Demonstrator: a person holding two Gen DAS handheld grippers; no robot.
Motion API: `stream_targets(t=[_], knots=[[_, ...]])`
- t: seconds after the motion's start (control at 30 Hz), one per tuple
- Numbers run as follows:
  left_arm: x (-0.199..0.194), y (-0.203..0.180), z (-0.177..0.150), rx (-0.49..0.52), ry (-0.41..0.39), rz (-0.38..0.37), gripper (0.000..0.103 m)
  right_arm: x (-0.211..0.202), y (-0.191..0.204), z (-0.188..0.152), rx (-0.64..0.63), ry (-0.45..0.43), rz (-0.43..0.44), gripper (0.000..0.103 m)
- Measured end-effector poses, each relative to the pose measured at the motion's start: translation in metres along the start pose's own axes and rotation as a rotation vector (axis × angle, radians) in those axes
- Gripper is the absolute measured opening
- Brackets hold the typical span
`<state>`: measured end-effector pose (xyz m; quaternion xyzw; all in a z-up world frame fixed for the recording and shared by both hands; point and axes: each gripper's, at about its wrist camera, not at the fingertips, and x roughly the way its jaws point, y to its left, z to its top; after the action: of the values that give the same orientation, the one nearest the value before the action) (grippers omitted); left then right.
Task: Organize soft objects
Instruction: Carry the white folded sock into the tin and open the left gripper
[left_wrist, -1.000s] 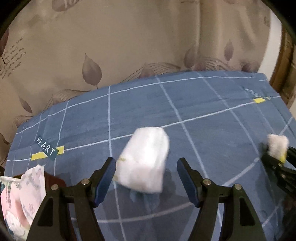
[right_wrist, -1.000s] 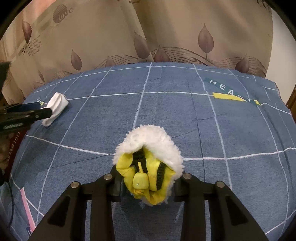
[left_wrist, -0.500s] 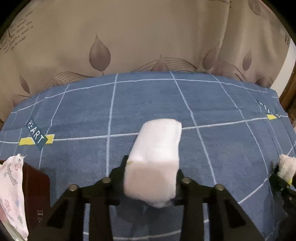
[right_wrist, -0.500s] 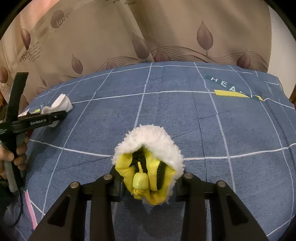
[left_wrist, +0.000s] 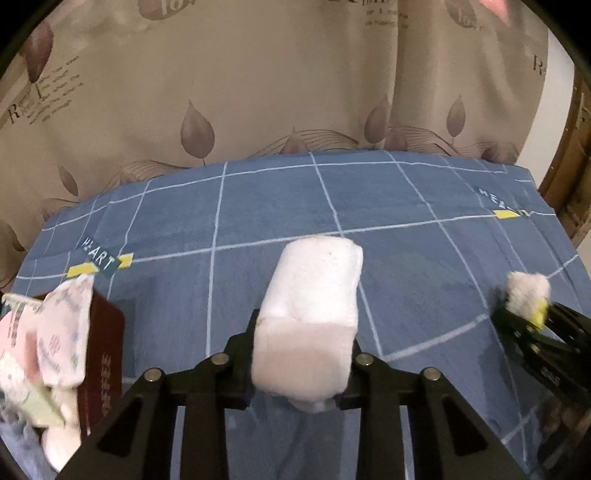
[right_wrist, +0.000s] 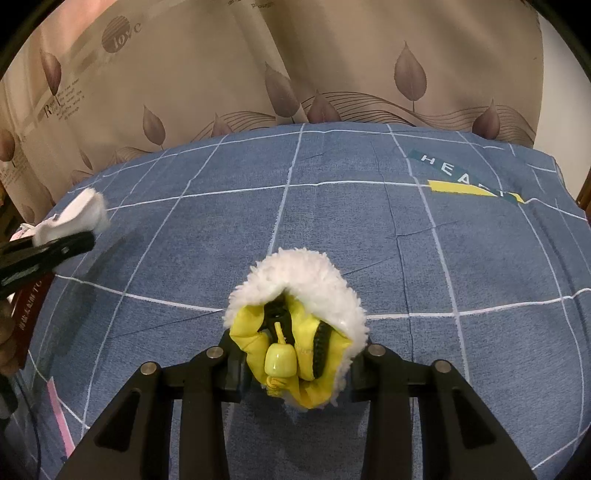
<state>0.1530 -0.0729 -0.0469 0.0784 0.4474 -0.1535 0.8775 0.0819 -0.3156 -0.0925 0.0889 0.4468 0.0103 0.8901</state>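
The left gripper (left_wrist: 304, 354) has just closed on the white towel roll (left_wrist: 310, 314), ready to carry; the right gripper (right_wrist: 295, 363) grips a yellow fleece pouch (right_wrist: 295, 325).

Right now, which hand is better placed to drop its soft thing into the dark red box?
Left. The left gripper holds the white pad right beside the dark red box; the right gripper with its yellow fleece pouch is farther off.

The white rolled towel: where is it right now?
In the left wrist view the white rolled towel sits centre frame, clamped in the left gripper above the blue checked cloth.
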Motion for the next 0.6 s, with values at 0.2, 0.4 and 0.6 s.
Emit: stream_targets(t=[0.2,0.4,0.6], knots=[[-0.037,0.007,-0.017,-0.014,-0.005,0.009,0.03,0.001,0.0,0.0,-0.007,0.001,-0.006,0.036],[-0.072,0.019,-0.028,-0.018,-0.034,0.047,0.03,0.001,0.002,-0.001,-0.015,0.001,-0.015,0.036],[-0.099,0.035,-0.041,-0.039,-0.057,0.052,0.03,0.001,0.003,0.0,-0.015,0.002,-0.016,0.036]])
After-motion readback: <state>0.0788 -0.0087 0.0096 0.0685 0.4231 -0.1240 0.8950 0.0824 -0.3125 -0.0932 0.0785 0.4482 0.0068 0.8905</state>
